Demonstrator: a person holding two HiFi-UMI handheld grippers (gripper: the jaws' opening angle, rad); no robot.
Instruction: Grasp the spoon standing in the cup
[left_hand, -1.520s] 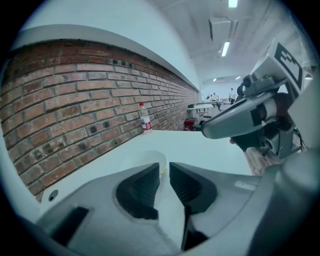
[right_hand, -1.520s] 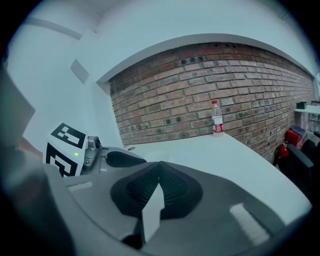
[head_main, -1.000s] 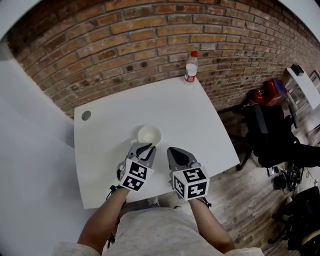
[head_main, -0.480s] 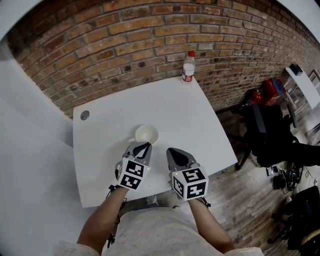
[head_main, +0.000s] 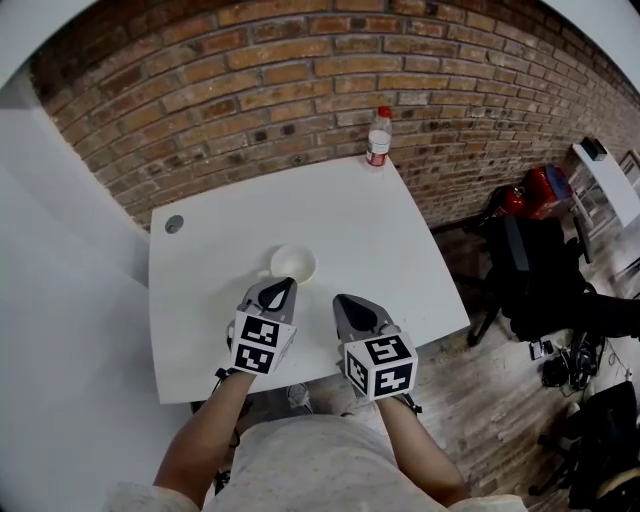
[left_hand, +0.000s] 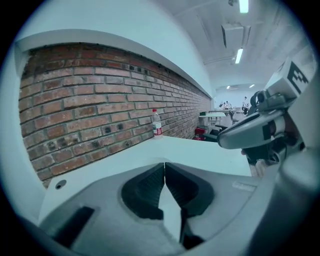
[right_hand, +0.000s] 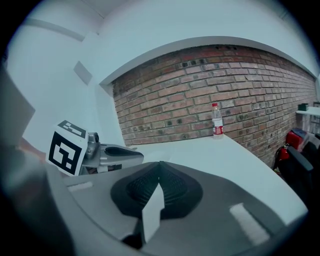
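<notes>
White cup (head_main: 293, 264), just beyond left gripper (head_main: 285, 288) (jaws together), on table (head_main: 400, 235)

White tabletop (head_main: 400, 235) smooth, matt. Brick wall (head_main: 300, 80) rough. Bottle (head_main: 378, 137) at far edge clear plastic. Cup (head_main: 293, 265) smooth white. Floor (head_main: 500, 400) wood planks.

White cup (head_main: 294, 264), white table (head_main: 385, 235), red-brown brick wall (head_main: 250, 80) (pale mortar), red-capped bottle (head_main: 378, 140)

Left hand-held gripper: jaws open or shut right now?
Shut. In the left gripper view, the jaws of the left hand-held gripper meet at the tips, and nothing is held between them.
</notes>
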